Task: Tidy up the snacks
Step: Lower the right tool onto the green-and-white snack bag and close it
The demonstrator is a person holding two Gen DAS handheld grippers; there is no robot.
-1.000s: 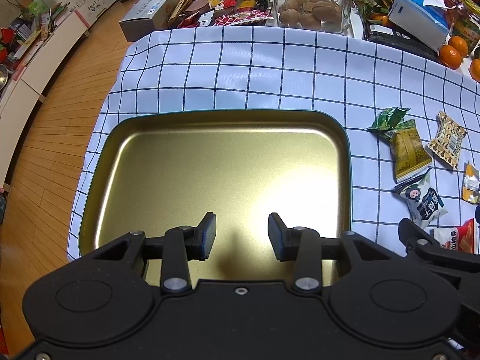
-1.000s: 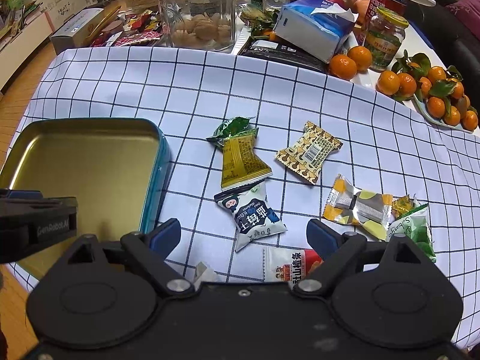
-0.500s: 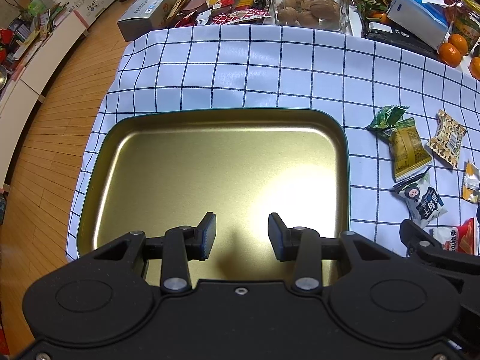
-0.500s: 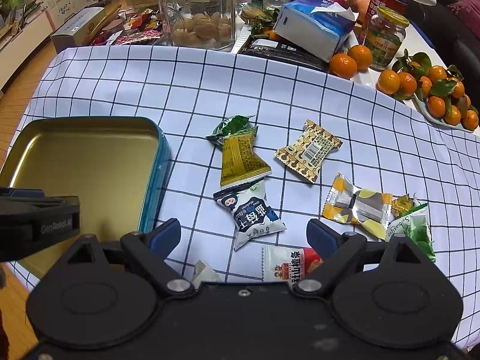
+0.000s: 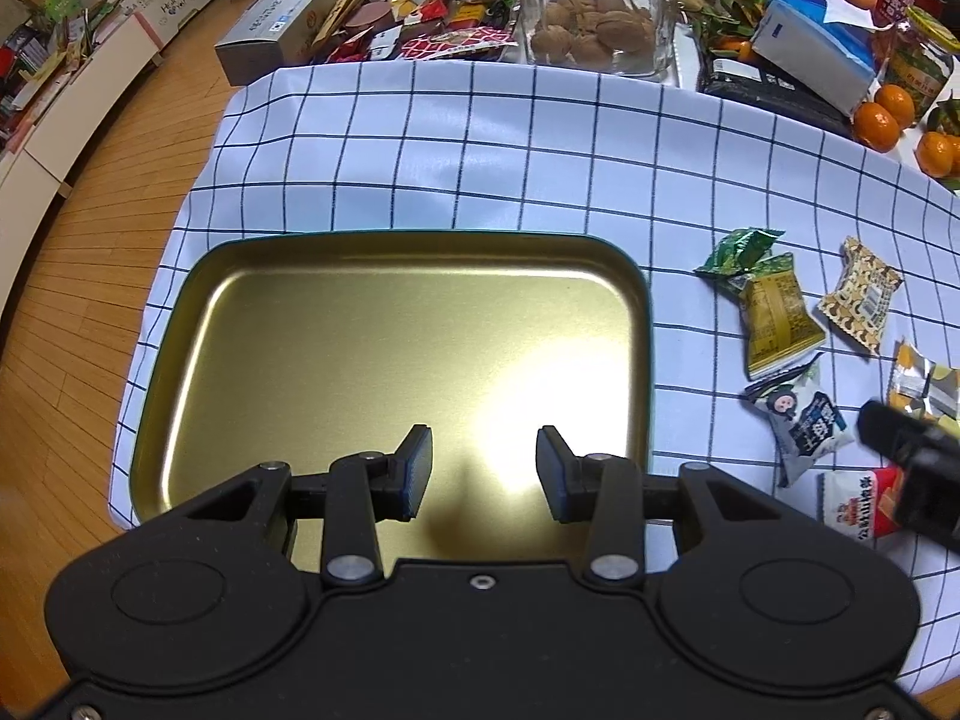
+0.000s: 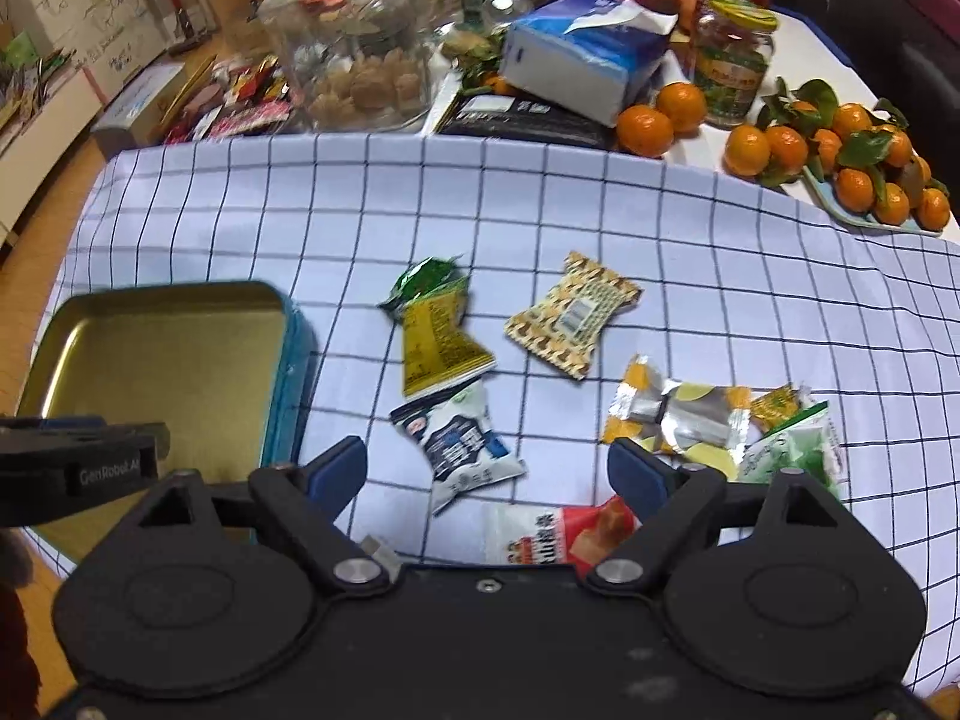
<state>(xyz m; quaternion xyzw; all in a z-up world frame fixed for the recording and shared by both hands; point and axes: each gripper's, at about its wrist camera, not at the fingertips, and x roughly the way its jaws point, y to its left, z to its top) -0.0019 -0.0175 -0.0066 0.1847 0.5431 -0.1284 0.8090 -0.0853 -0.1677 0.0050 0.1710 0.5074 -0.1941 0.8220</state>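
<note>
Red snack packet lies between right tongs.

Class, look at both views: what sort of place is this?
Probably a home living or dining room: a checked tablecloth with a jar of walnuts, tangerines and a tissue pack behind it, and wooden flooring.

The right gripper now sits farther forward over the scattered snacks: the blue-and-white packet and red packet lie closer between its spread fingers. In the left wrist view its finger reaches over the red packet.
</note>
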